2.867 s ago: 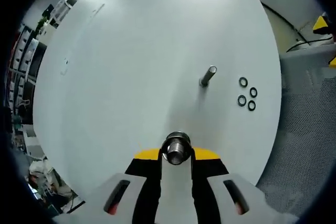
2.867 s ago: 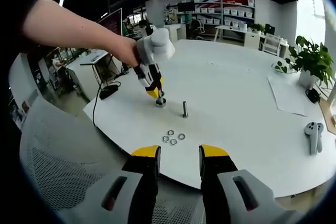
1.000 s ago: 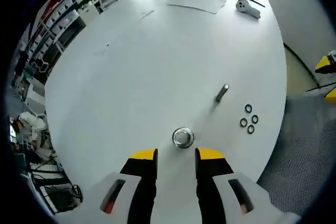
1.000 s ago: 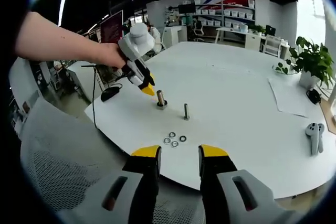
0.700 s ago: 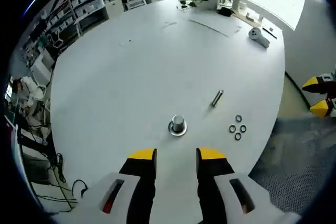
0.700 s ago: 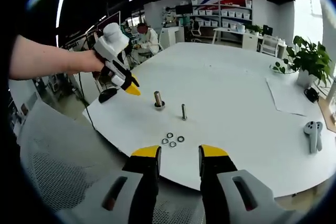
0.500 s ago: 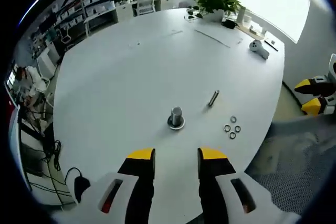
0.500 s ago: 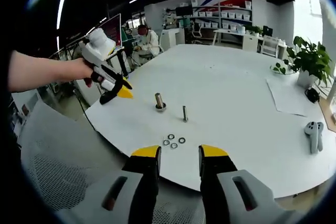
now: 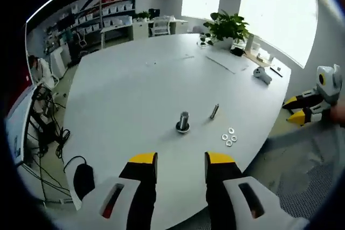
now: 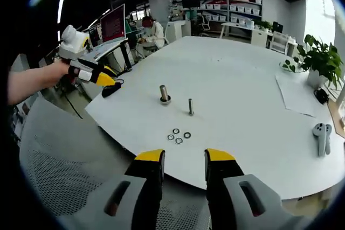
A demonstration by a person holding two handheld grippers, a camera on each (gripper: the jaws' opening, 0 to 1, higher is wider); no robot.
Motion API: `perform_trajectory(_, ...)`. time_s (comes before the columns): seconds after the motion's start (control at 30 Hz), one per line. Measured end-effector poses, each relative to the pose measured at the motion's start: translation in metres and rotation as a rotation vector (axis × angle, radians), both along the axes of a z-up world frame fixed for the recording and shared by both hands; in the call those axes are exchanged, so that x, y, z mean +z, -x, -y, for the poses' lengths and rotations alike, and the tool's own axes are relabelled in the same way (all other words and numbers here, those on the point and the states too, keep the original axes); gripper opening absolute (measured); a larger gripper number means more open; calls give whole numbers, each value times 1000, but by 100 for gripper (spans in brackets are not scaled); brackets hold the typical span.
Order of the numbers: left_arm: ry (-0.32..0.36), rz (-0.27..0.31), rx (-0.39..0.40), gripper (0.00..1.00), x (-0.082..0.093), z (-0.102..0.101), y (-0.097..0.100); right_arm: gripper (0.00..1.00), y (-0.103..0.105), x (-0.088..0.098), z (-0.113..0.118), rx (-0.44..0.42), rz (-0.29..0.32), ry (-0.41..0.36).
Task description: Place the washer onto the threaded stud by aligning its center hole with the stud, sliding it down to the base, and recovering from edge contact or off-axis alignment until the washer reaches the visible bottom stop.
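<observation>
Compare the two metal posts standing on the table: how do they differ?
The left post is thicker and sits on a wide round base, a collar or washer; the right post is thin with no visible base. The left post stands nearer the table edge by the left hand-held gripper; the right post is closer to the four loose washers. Both are grey metal, upright on the white table, untouched.

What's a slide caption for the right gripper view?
Open right gripper facing white table with washered stud, bare stud, four loose washers.
</observation>
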State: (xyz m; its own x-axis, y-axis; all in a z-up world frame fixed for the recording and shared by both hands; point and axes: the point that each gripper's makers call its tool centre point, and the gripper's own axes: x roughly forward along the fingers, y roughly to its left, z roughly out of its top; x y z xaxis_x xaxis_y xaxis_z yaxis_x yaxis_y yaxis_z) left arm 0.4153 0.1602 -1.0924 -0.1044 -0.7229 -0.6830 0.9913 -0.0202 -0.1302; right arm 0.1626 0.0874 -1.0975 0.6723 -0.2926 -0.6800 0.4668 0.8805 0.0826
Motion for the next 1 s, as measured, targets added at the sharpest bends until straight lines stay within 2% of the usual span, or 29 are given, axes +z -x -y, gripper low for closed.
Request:
perform_trajectory(0.07,11,9,-6,34,8,-6,4,32,1,3,0,-13,6,0)
perform_trajectory(0.13,14,10,-7,34,7,-11,2,32,1,0,3,-25,12,-2)
perform_trajectory(0.23,51,-52,39,35,13,-20,0,32,3,-5,3,-19,-10,-3)
perform_trajectory(0.33,53,-49,45,35,15,-30,2,32,-1,-7,-1,-3,-31,-5)
perform_trajectory(0.53,71,-32,26,35,19,-47,8,32,4,-7,1,-9,-45,-11)
perform_trajectory(0.73,92,-29,29,35,25,-61,1,32,6,-8,2,-13,-51,-12)
perform_trajectory(0.87,119,-62,52,34,28,-66,-4,32,7,-5,1,-20,-55,-11)
perform_trajectory(1.0,140,-42,46,33,30,-72,-4,32,7,-6,2,-22,-59,-14)
